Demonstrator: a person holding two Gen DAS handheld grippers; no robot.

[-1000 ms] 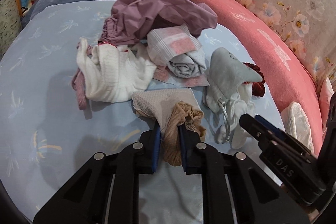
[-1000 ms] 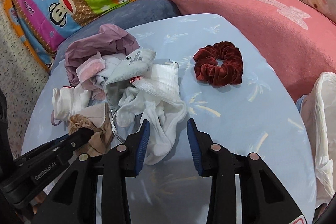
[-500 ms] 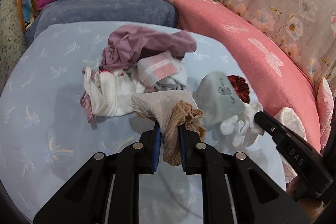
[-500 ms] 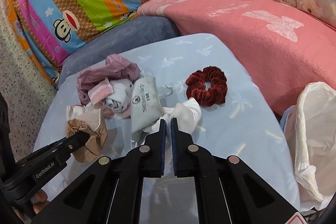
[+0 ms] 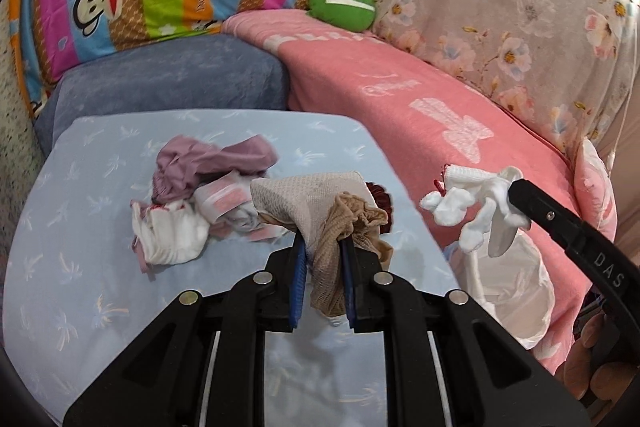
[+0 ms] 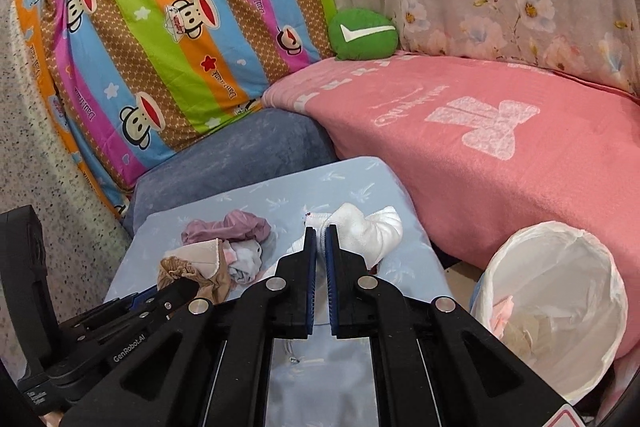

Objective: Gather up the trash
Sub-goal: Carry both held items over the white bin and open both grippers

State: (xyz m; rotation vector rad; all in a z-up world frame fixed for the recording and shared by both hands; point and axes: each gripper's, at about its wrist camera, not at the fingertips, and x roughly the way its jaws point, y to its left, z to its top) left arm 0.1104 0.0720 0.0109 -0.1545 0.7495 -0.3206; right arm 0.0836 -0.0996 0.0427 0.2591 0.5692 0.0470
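White socks (image 6: 362,231) hung pinched in the right gripper (image 6: 320,239), above the blue sheet (image 6: 360,187), left of the lined bin (image 6: 560,247). Left gripper (image 5: 322,259) clamped tan stockings (image 5: 336,227). Risk: the loose sock ends could snag or slip free short of the bin. Versus a second earlier, the right jaws had closed on the socks; both bundles were lifted clear of the pile (image 5: 192,195).

Both wrist views look steeply down from close above; shared: blue table (image 5: 100,287), pink blanket (image 6: 500,163), white-lined bin (image 6: 560,307).
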